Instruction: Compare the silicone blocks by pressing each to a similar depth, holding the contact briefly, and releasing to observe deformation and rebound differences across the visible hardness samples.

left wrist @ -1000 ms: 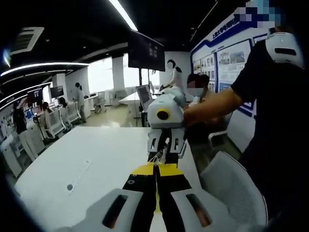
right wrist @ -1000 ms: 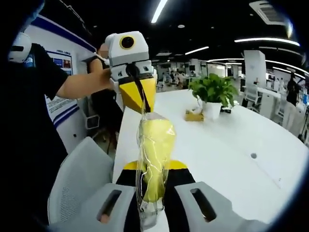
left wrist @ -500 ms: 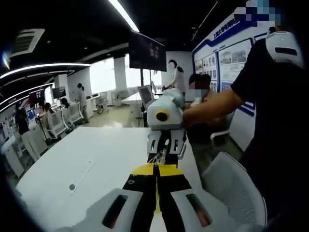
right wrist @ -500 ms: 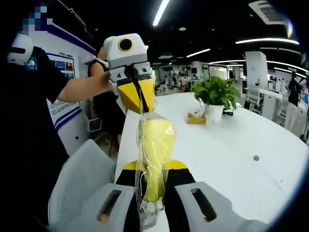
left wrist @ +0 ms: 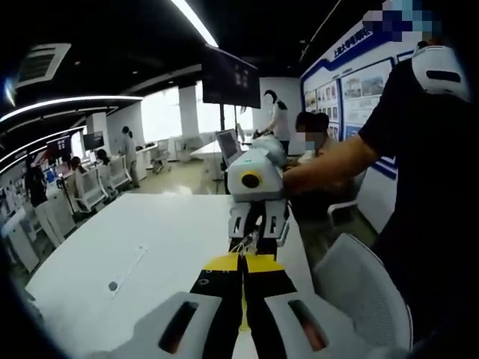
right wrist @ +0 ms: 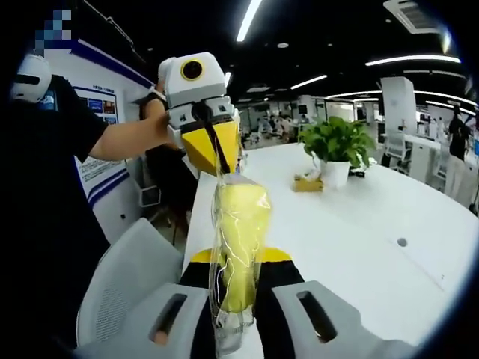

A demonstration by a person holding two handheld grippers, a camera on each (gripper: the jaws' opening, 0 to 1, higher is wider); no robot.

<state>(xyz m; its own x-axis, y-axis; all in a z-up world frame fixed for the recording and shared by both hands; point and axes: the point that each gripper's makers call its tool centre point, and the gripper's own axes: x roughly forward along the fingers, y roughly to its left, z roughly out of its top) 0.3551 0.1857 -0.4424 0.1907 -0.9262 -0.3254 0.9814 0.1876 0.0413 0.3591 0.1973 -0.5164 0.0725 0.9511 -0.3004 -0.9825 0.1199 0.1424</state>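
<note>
A clear plastic bag (right wrist: 239,224) with a yellow silicone block inside is held in the air between both grippers, above the near edge of the white table (right wrist: 352,224). In the right gripper view my right gripper (right wrist: 238,263) is shut on the bag's lower half. My left gripper (right wrist: 217,153), held by a bare arm, pinches the bag's top edge. In the left gripper view my left gripper (left wrist: 243,258) has its yellow and black jaws closed on a thin crinkled bit of the bag. My right gripper (left wrist: 257,233) faces it close ahead.
A potted plant (right wrist: 334,142) and a small yellow box (right wrist: 307,184) stand further along the table. A grey chair (right wrist: 123,280) sits at the table's edge beside the person in a dark top (left wrist: 426,187). Other people, desks and a hanging screen (left wrist: 229,78) fill the room behind.
Both views have drifted slightly with the hands. The bag stays held between the two grippers just as before.
</note>
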